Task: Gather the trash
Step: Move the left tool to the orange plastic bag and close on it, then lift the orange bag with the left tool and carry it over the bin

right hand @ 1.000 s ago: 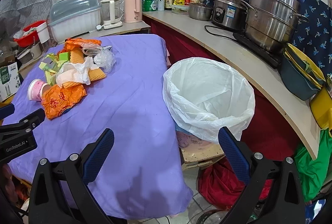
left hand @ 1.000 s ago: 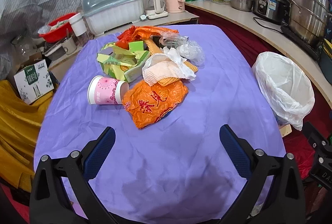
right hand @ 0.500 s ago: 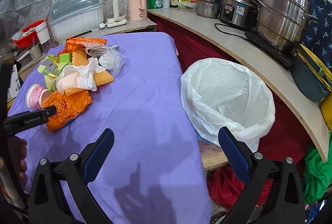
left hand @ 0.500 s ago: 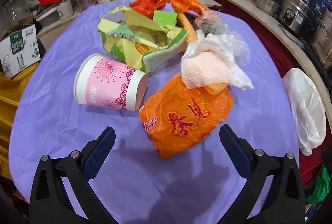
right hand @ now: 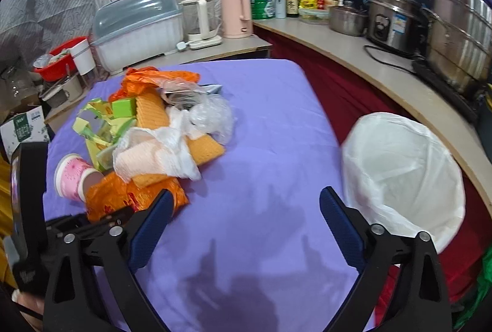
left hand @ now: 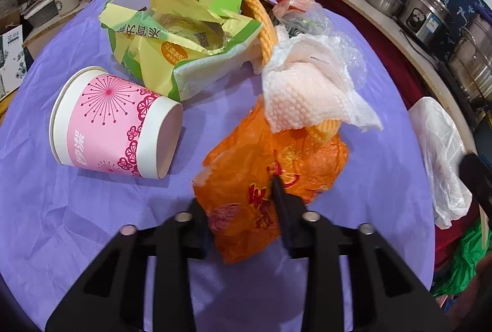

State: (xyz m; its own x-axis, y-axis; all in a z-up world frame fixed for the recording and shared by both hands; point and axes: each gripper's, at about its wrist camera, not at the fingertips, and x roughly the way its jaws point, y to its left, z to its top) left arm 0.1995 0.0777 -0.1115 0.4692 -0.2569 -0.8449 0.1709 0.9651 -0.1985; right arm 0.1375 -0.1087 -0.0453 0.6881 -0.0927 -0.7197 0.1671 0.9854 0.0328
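With left gripper (left hand: 243, 209) jaws just closed, clamping the near edge of the orange plastic bag (left hand: 270, 166) at 6 o'clock of the trash pile on the purple surface (left hand: 77, 209): thin crinkly film, could tear or slip. Embossed paper towel (left hand: 295, 98) draped on top, likely dragged or dropped. Right gripper (right hand: 243, 224) jaws apart, empty; lined bin (right hand: 406, 178) at 3 o'clock.

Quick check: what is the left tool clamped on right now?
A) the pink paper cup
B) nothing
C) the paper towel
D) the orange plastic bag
D: the left tool has just been closing, and its fingers pinch the near end of the orange bag; the cup lies untouched beside it.
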